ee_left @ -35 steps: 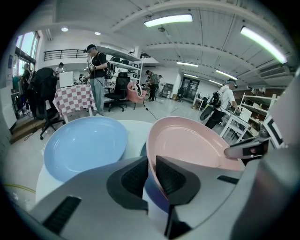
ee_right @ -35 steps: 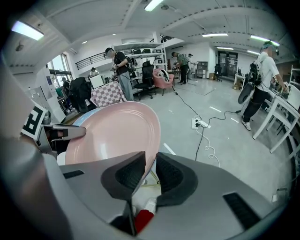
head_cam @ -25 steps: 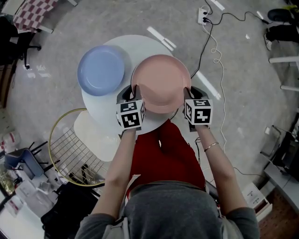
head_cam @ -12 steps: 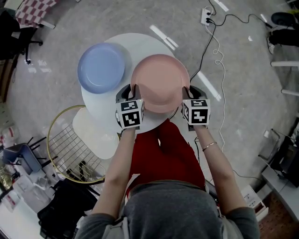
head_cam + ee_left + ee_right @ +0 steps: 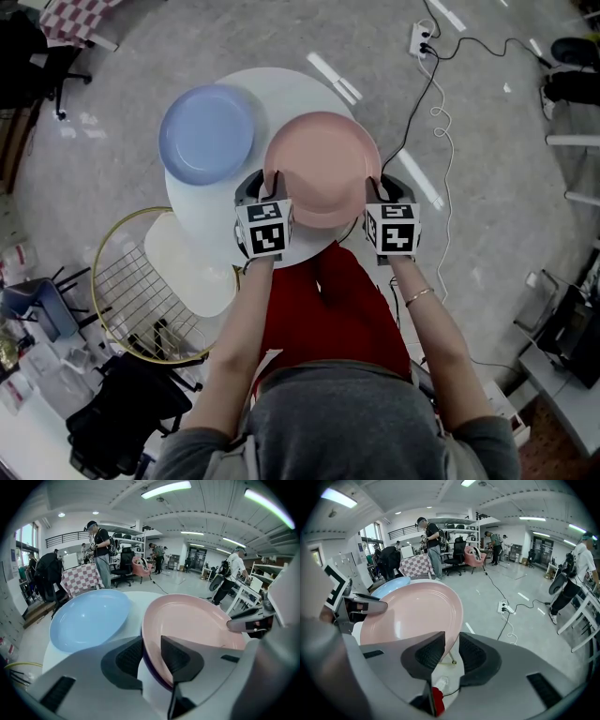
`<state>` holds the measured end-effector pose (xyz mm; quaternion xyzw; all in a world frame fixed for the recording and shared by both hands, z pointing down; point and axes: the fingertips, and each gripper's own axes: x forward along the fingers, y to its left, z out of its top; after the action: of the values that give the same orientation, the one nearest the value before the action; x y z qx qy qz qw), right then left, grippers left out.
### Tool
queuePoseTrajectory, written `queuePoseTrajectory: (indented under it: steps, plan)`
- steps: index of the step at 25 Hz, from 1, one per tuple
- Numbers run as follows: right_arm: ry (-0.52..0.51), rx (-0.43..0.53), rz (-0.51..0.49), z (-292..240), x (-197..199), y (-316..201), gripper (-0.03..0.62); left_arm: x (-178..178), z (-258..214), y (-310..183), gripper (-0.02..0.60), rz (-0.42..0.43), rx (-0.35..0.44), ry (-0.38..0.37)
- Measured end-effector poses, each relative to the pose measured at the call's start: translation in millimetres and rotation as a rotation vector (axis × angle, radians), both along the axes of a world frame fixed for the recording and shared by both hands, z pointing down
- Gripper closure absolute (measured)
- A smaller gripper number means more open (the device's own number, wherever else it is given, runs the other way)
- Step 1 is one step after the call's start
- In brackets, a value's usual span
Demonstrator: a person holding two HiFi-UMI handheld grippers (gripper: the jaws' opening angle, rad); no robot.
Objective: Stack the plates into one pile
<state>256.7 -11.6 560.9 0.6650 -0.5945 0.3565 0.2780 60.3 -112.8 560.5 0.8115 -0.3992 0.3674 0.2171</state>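
A pink plate [image 5: 322, 169] lies at the near right of the round white table [image 5: 281, 89], on top of a dark purple plate [image 5: 152, 674] whose rim shows beneath it. To its left a light blue plate [image 5: 207, 133] rests alone on the table. My left gripper [image 5: 269, 180] is at the pink plate's left rim. Its jaws are opening, with the stacked rims between them and the outer pad [image 5: 129, 656] apart from the plates. My right gripper [image 5: 375, 185] is shut on the pink plate's right rim [image 5: 452, 620].
A gold-rimmed wire basket [image 5: 141, 291] and a cream seat [image 5: 183, 262] sit low at the left, beside the table. A power strip [image 5: 419, 37] with a cable trails over the floor at the right. People stand far back in the room.
Both grippers and the pink plate stay at almost the same place. The head view has shifted slightly.
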Motion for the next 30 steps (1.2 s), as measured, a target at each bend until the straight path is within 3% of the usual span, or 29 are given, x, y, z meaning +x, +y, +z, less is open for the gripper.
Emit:
queuePoseTrajectory:
  steps: [10,18,23,30]
  plan:
    - [0.01,0.033,-0.009,-8.5,2.2,0.0,0.5,-4.8,0.9,2.8,0.417,0.018,0.028,-0.062]
    - [-0.064,0.067,0.028,-7.3,13.1,-7.9,0.48,-13.6,11.9,9.6,0.416,-0.076,-0.093,0.019]
    - [-0.131,0.048,-0.004,2.2,10.3,-18.1,0.476,-10.6,21.7,8.3,0.416,-0.133,-0.151,0.065]
    - [-0.176,0.013,-0.022,16.1,6.9,-18.9,0.478,-6.3,20.7,8.0,0.442,-0.178,-0.162,0.093]
